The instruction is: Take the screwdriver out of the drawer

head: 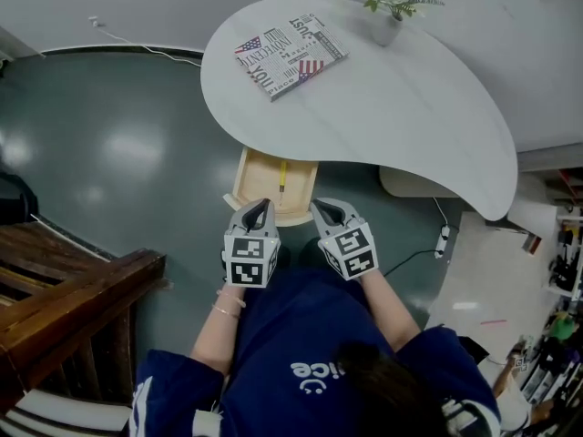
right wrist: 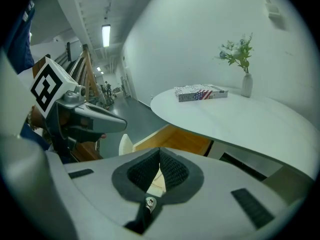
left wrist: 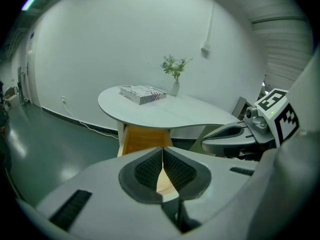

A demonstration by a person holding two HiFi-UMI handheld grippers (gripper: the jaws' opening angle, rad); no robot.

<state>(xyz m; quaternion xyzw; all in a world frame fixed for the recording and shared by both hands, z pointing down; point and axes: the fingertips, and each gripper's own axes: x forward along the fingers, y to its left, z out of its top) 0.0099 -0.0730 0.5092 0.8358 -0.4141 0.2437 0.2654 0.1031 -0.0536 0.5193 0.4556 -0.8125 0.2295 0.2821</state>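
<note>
A white table [head: 392, 107] with a round edge is seen from above. Under its near edge, a wooden drawer [head: 248, 178] is pulled open. A thin yellow screwdriver [head: 282, 178] is seen lying inside the drawer, near the middle, and it is lined up from the back of the drawer to the front. It is not touched by anything. Two grey grippers are held side by side at the front of the drawer, and both are tipped down toward it. The left gripper [head: 262, 205] is seen over the front edge of the drawer. Its two jaws are pressed together, and nothing is held between them. The right gripper [head: 321, 206] is held close beside it, by the front right corner of the drawer. Its jaws are closed too, and nothing is held there. On top of the table, a book [head: 290, 55] with stars and stripes on its cover is laid flat. A small white vase [head: 387, 28] with little flowers is stood near the far edge of the table, apart from the book. The floor [head: 118, 144] is dark green and shiny. Some dark brown wood [head: 64, 289] is seen at the left.
</note>
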